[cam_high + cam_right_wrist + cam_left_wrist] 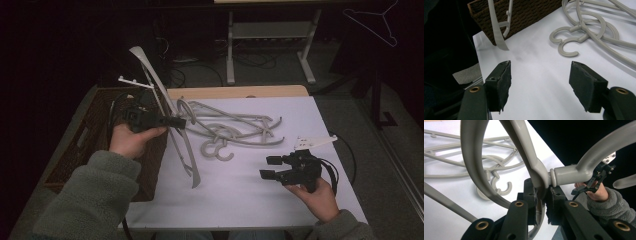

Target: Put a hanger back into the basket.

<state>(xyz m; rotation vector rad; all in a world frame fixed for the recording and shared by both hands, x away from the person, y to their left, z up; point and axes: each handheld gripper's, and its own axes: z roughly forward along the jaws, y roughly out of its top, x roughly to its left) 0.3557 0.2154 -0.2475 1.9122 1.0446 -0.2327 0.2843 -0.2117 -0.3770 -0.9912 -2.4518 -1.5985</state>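
Observation:
My left gripper [179, 121] is shut on a grey plastic hanger [170, 117] near its neck and holds it tilted off the table, its top end over the basket and its lower end near the white table. In the left gripper view the pads [534, 195] clamp the hanger [536, 167] just below its hook. A pile of several more grey hangers [235, 127] lies on the table beyond. My right gripper [265, 167] hovers low at the front right, open, with nothing between its jaws [540, 63]; the pile's hooks [567, 47] lie ahead of it.
A brown wicker basket [95, 145] stands at the table's left edge, also seen in the right gripper view [524, 12]. The white table [240, 200] has bare surface at the front. A wire hanger [375, 22] hangs in the dark at the far right.

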